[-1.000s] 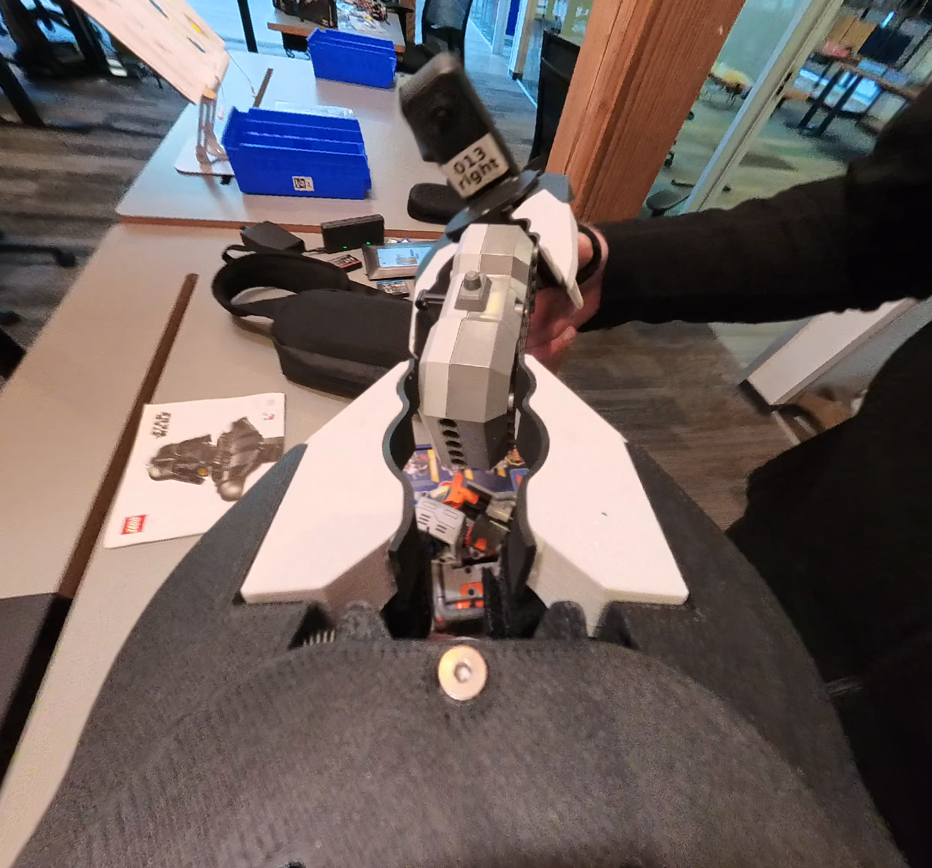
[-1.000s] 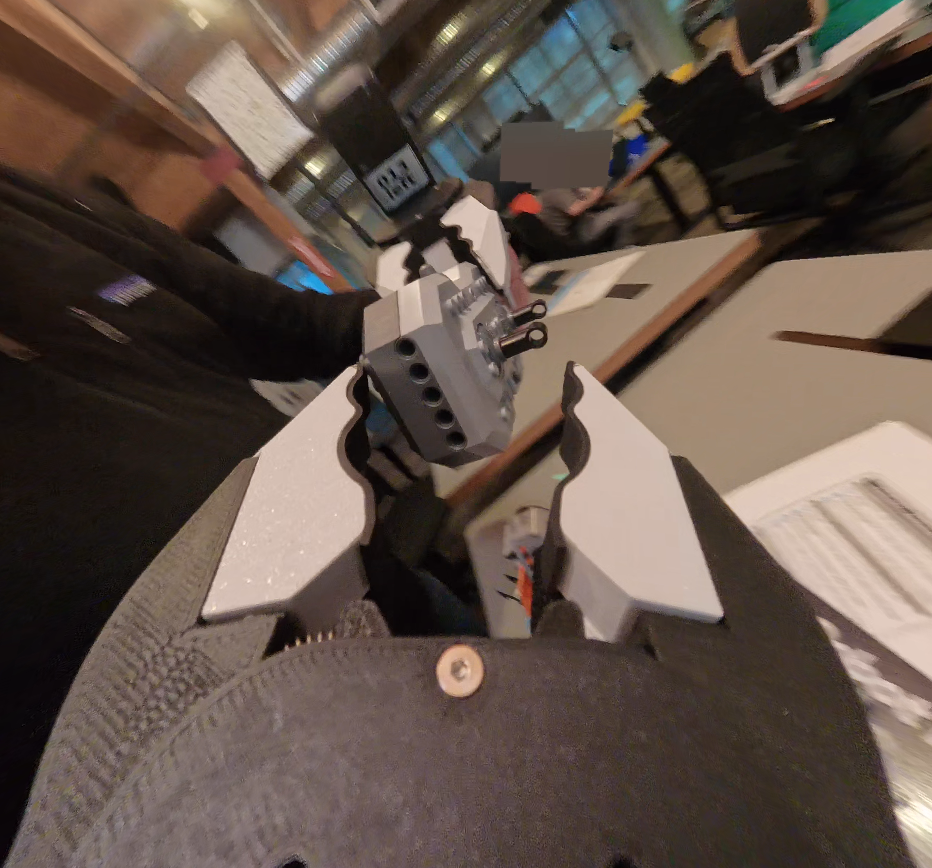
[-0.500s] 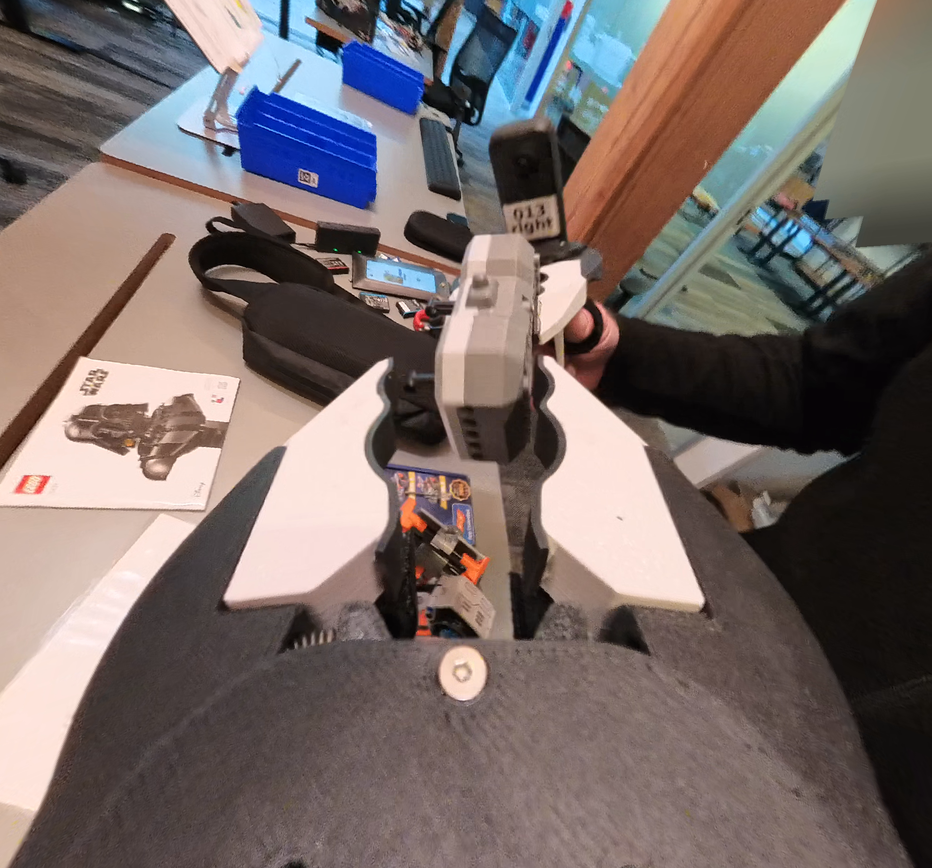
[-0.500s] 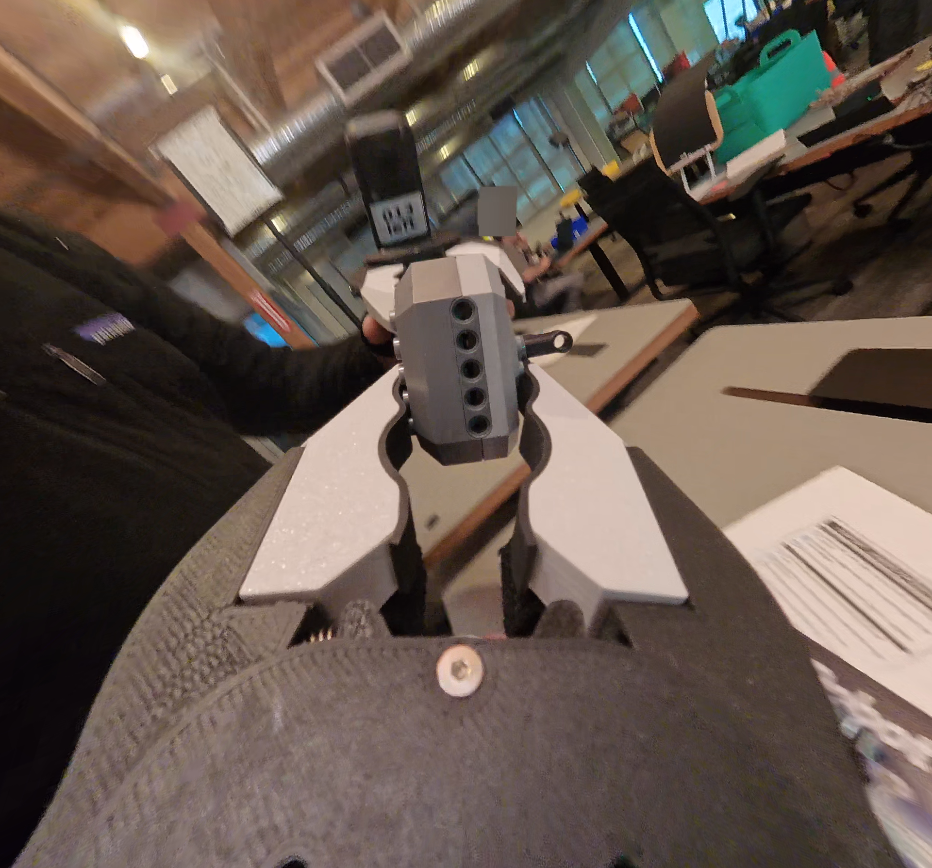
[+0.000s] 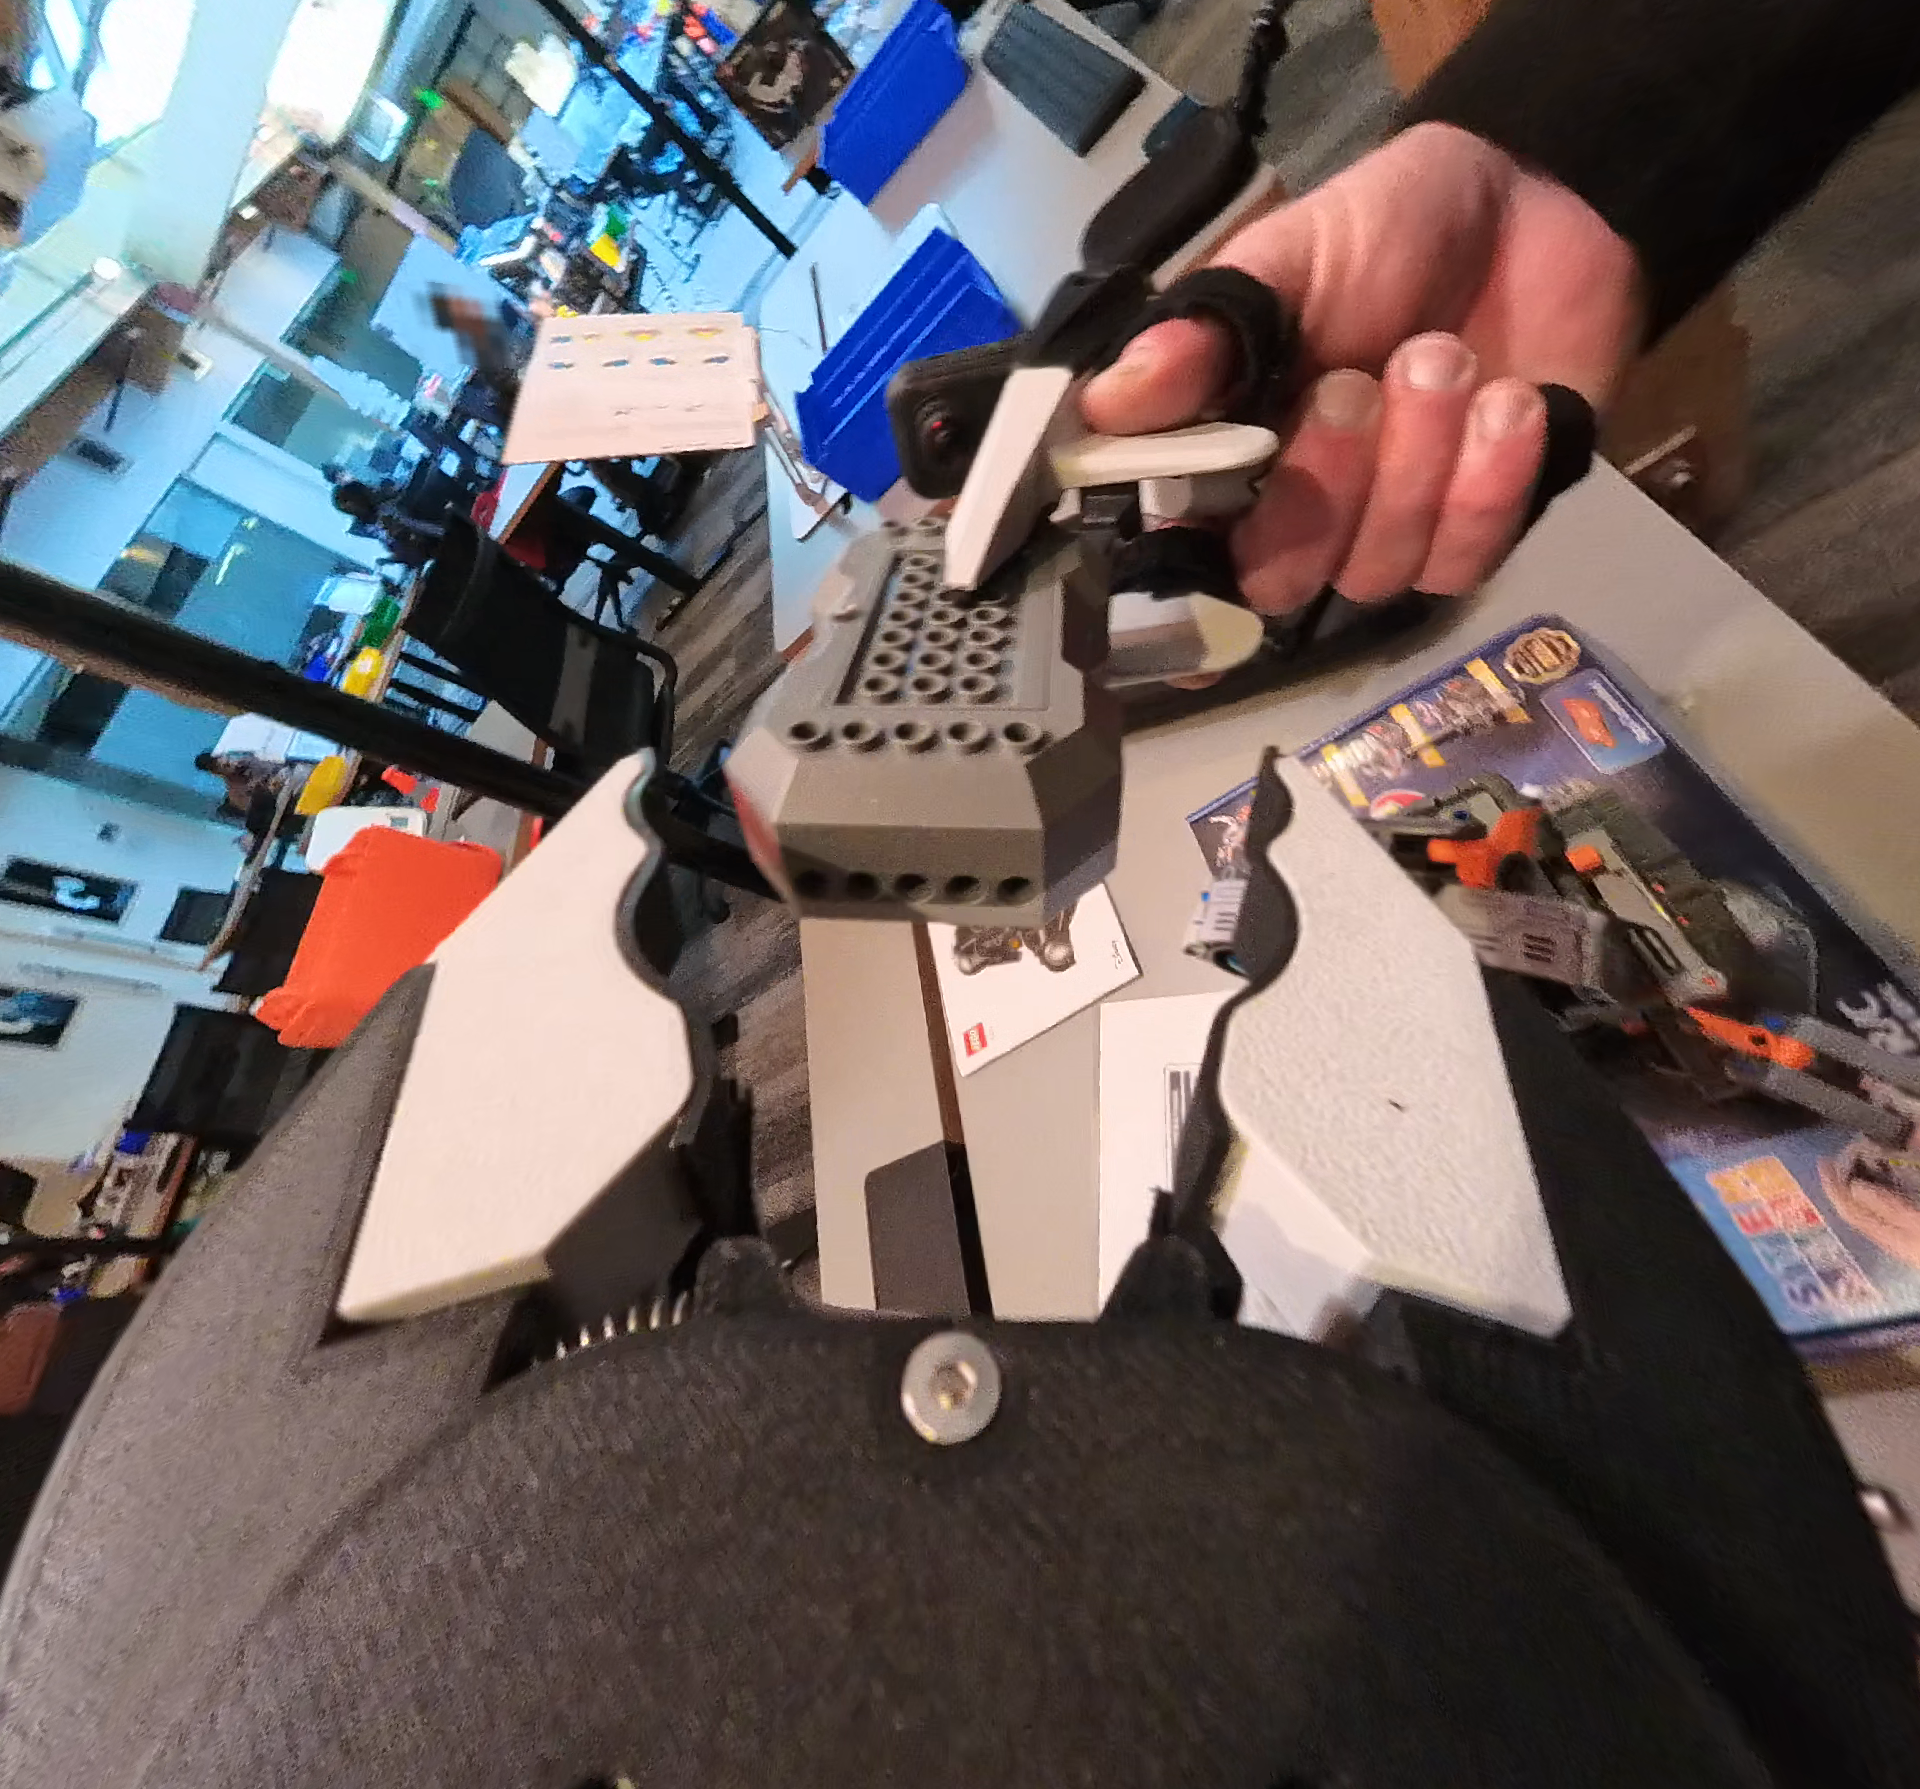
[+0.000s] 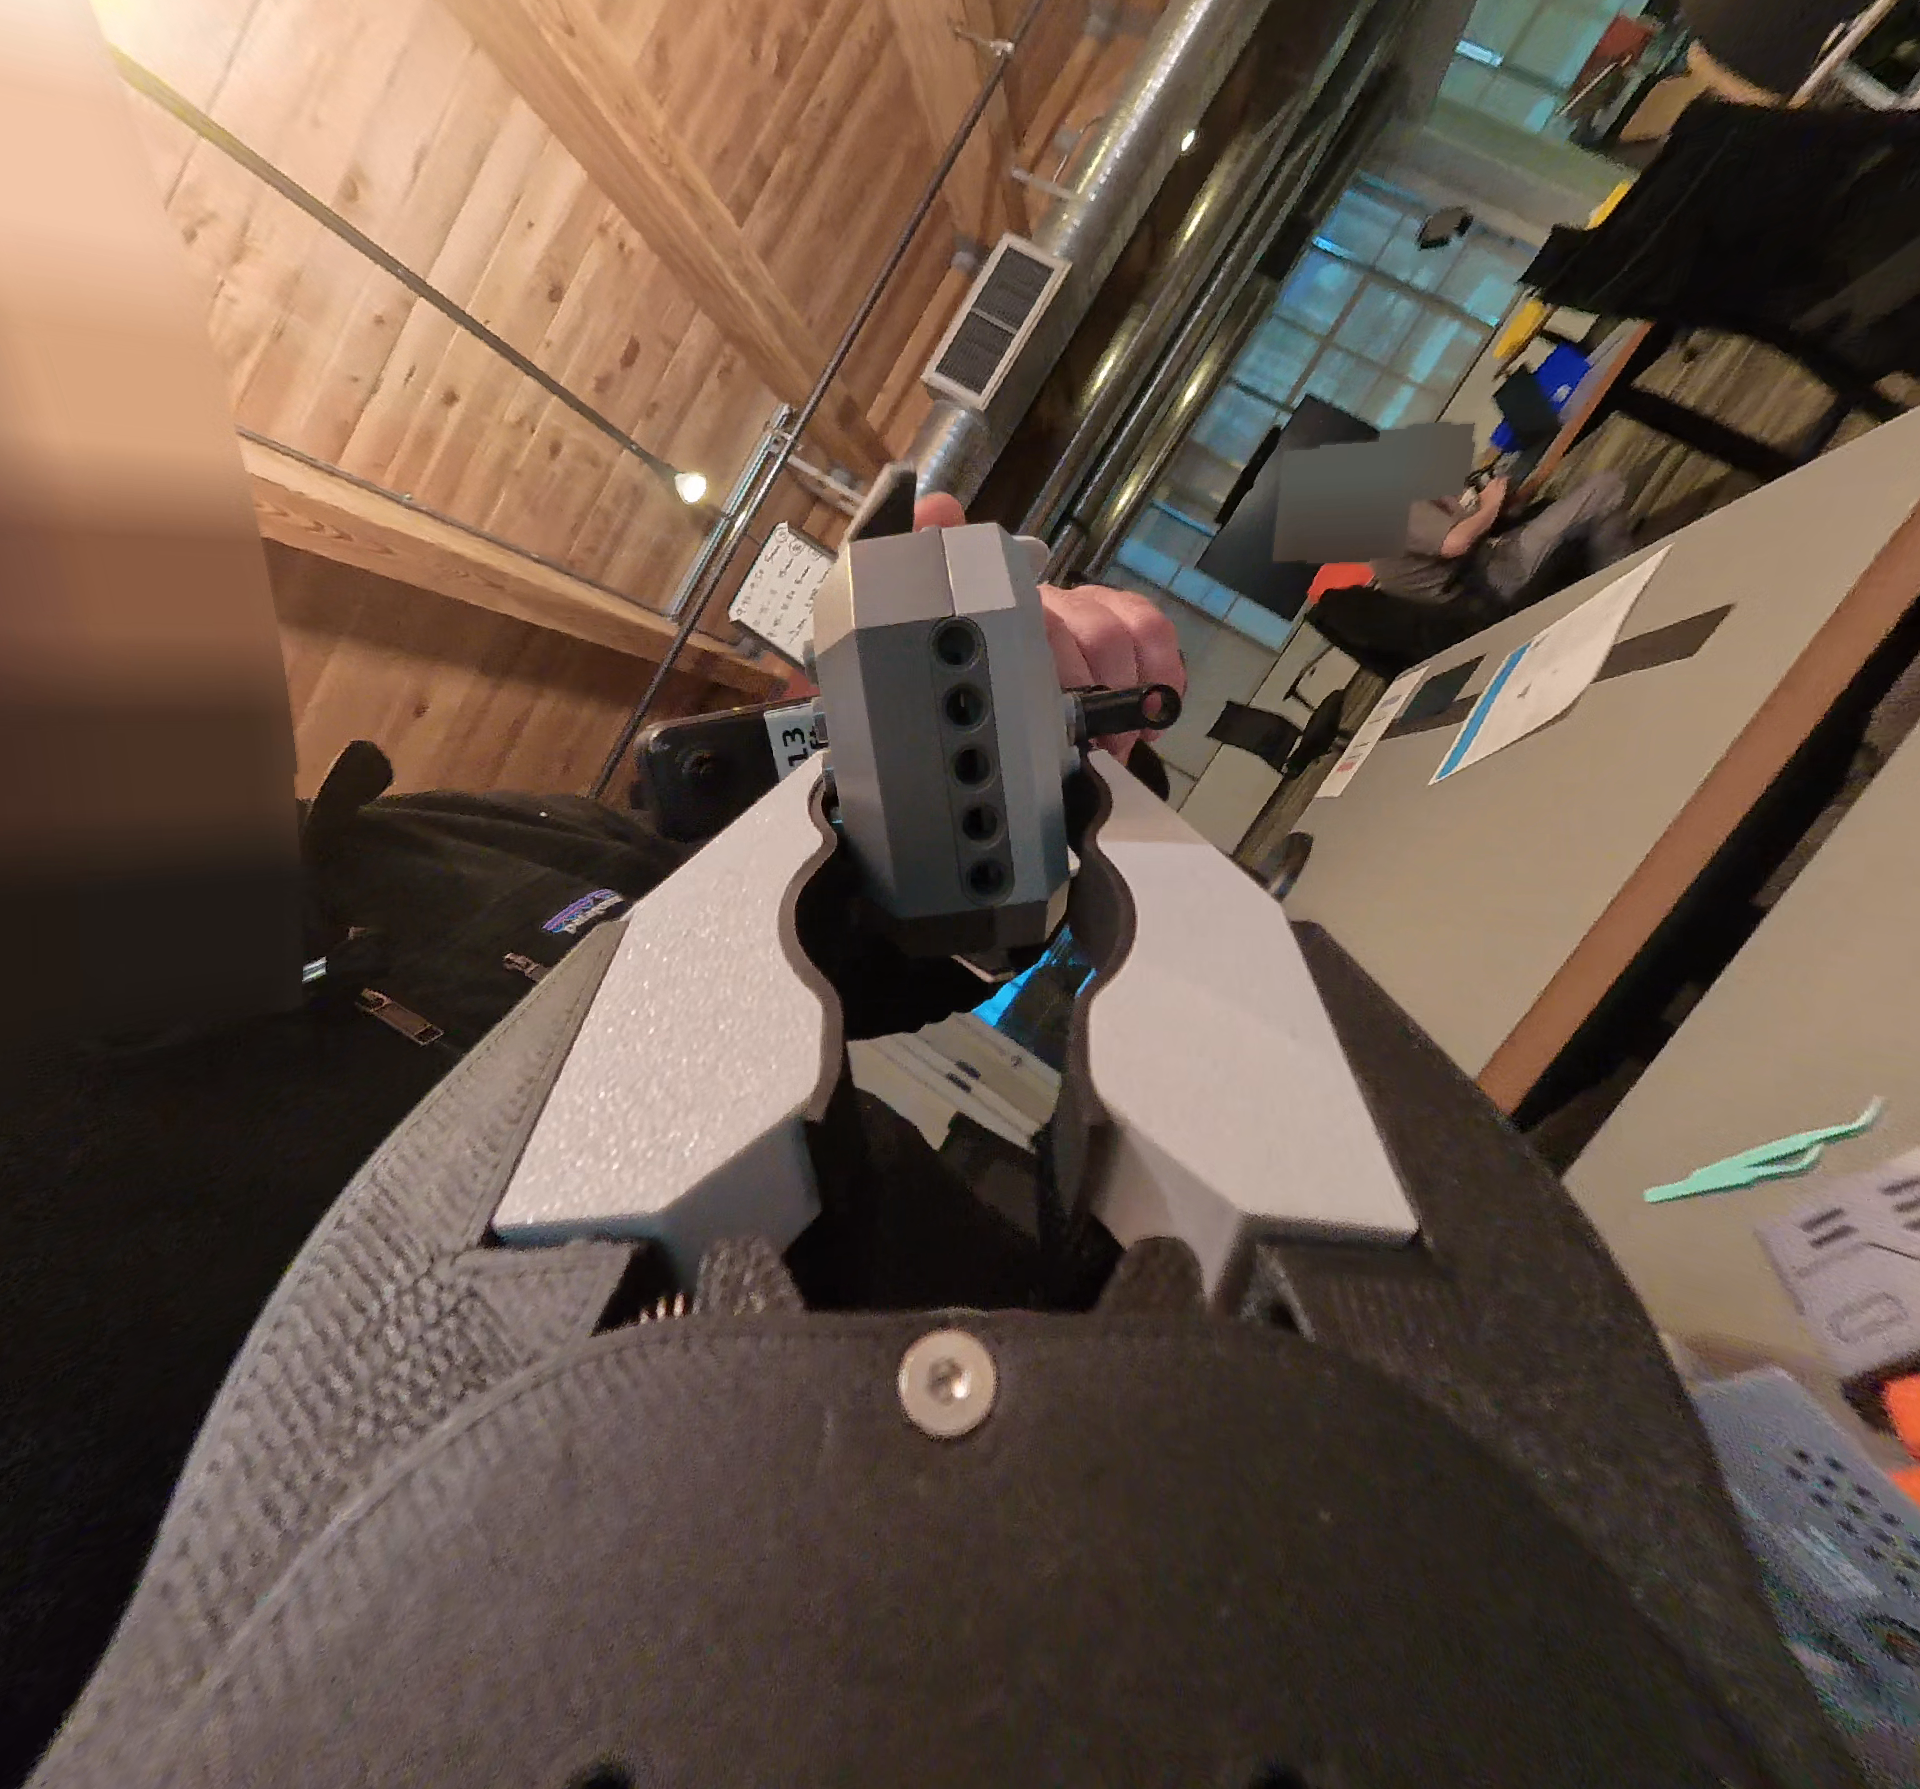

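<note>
The left gripper [image 5: 953, 773] is open, with its jaws spread wide on either side of the near end of a grey brick assembly [image 5: 914, 804]. Neither finger presses on the body. A black pin [image 5: 686, 840] sticks out of the assembly's side and reaches the left finger's notch, but I cannot tell whether it touches.

The assembly is held in the air above the worktop [image 5: 873, 1064] by the right gripper [image 5: 1081, 576], which is clamped on its far end. One finger is on the studded top and the other is underneath. In its own view, the right gripper [image 6: 951, 804] has both fingers tight against the flanks of the assembly [image 6: 935, 731], whose row of holes faces the camera.

The hold is at one end only, so the long overhang probably acts as a lever. A firm, square pinch would keep the assembly from twisting. The pin is the part most likely to snag on the open finger.

The right hand [image 5: 1423, 368] works the far gripper. Below, a building-set box [image 5: 1558, 908], an instruction booklet [image 5: 1029, 981] and a white sheet [image 5: 1153, 1116] lie on the worktop, well clear. A green strip [image 6: 1756, 1163] lies off to one side. Farther off are blue bins [image 5: 904, 326], a black chair [image 5: 540, 659] and an orange bag [image 5: 384, 918].
</note>
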A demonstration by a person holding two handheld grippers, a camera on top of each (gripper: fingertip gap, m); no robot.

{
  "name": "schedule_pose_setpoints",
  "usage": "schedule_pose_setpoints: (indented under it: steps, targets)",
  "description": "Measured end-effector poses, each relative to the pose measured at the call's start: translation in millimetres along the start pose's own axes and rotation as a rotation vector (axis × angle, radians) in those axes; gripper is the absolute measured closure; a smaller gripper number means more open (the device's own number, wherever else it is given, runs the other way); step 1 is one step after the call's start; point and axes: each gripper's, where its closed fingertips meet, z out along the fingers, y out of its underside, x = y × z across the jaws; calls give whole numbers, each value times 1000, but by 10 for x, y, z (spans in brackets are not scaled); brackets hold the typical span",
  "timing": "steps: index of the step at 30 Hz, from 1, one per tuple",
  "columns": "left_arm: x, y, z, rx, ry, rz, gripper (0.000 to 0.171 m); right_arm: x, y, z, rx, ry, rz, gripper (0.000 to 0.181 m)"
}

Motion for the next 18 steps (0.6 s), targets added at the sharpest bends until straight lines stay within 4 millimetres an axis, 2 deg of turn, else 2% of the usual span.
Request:
schedule_pose_setpoints:
  steps: [4, 12, 13, 14, 16, 18]
  targets:
    - [72, 11, -56, -6, 16, -17, 96, -6, 168, 129, -75, -20, 49, 143]
    - [110, -60, -152, 30, -33, -125, 97, -33, 243, 227, -61, -47, 88, 140]
    - [88, -72, -171, 39, -41, -149, 98, -31, 246, 243, -62, -40, 73, 134]
    - [50, -84, -197, 51, -56, -172, 97, -1, 250, 251, -68, -13, 62, 121]
    - [-46, -78, -255, 56, -93, -212, 97, 26, 207, 180, -54, 36, 8, 114]
    - [-122, -61, -311, 59, -127, -236, 97, 76, 134, -33, -22, 131, -79, 117]
